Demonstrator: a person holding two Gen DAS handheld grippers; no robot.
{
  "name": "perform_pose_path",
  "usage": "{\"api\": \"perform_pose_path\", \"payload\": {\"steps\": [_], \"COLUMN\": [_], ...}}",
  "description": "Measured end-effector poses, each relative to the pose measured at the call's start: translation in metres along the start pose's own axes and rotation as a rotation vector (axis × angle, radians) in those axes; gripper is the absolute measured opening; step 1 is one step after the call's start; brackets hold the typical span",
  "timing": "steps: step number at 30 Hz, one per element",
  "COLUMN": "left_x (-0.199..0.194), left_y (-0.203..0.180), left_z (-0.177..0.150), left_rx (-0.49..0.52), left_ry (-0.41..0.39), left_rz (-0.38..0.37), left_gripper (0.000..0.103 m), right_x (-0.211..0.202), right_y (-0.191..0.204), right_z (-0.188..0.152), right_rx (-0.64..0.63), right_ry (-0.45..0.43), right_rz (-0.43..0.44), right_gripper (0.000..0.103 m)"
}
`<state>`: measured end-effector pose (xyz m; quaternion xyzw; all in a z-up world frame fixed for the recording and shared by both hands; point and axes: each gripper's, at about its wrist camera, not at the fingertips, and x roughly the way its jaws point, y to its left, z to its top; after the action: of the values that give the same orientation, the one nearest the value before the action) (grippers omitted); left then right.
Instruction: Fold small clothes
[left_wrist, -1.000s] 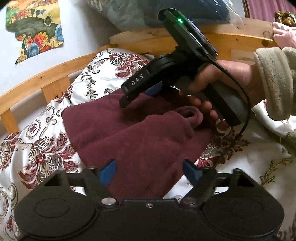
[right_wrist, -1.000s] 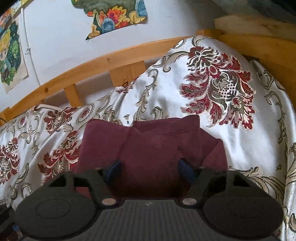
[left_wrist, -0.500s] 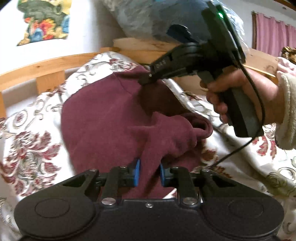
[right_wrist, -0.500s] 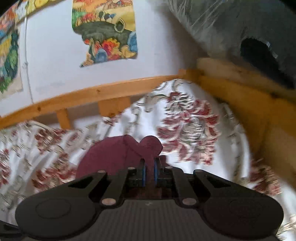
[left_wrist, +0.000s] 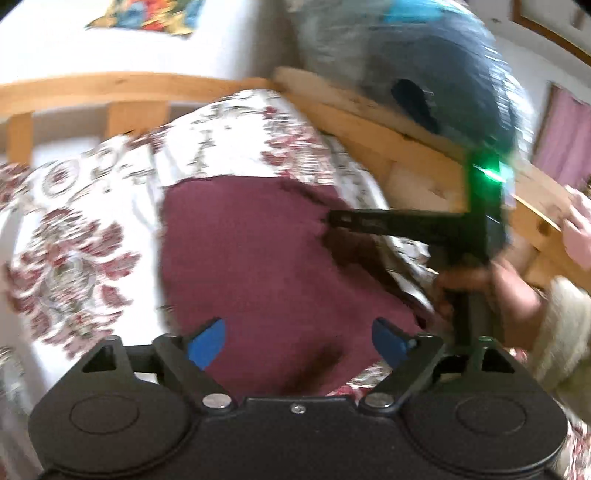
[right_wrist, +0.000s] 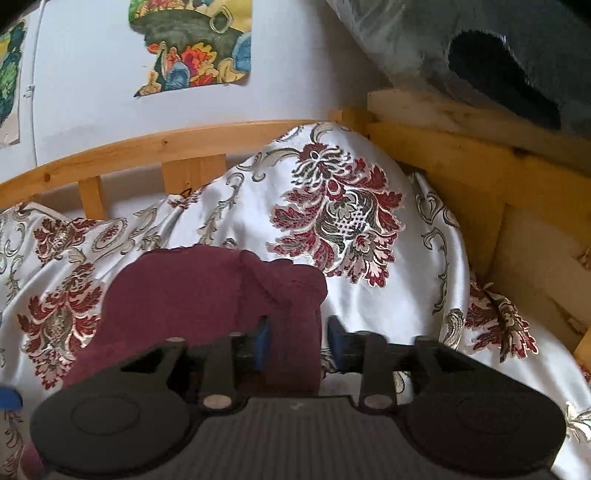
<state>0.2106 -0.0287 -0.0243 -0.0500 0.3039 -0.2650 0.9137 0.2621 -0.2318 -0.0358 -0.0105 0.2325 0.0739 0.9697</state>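
Note:
A small maroon fleece garment (left_wrist: 255, 258) lies on the floral white bedspread (left_wrist: 74, 229). My left gripper (left_wrist: 298, 341) is open and empty, its blue pads wide apart over the garment's near edge. My right gripper (right_wrist: 298, 341) is partly open with the garment's right edge (right_wrist: 295, 295) between the pads, which do not press on it. In the left wrist view the right gripper (left_wrist: 332, 221) reaches in from the right at the garment's far right edge. The left wrist view is blurred.
A wooden bed rail (right_wrist: 184, 144) runs behind the bedspread, with a wooden headboard (right_wrist: 461, 170) at the right. A plastic-wrapped dark bundle (right_wrist: 498, 55) lies on top of it. Colourful pictures (right_wrist: 195, 48) hang on the white wall.
Both grippers were shut on the garment half a second ago and have opened. The garment has dropped onto the bedspread and lies flatter, folded over.

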Motion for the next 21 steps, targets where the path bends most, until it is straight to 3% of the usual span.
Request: {"api": "perform_pose_path", "payload": {"steps": [3,6,11,15,21], "left_x": [-0.012,-0.027,-0.035,-0.024,0.016], "left_y": [0.014,0.03,0.056,0.063,0.062], "left_z": [0.01,0.01,0.001,-0.013,-0.023], "left_rx": [-0.025,-0.05,-0.153,-0.218,-0.29], "left_ry": [0.011,0.004,0.061,0.064,0.095], "left_rz": [0.086,0.17,0.229,0.176,0.051], "left_gripper": [0.101,0.102,0.102,0.102,0.102], "right_x": [-0.019,-0.045,-0.061,-0.057,-0.003], "right_y": [0.01,0.024,0.044,0.048,0.062], "right_z": [-0.003,-0.012,-0.026,-0.006,0.049], "right_rx": [-0.027,-0.072,-0.168,-0.122,-0.152], "right_ry": [-0.001,-0.023,-0.007,-0.049,-0.013], "right_rz": [-0.005,-0.012,-0.036,0.014,0.203], "right_gripper": [0.077,0.095,0.1,0.103,0.102]}}
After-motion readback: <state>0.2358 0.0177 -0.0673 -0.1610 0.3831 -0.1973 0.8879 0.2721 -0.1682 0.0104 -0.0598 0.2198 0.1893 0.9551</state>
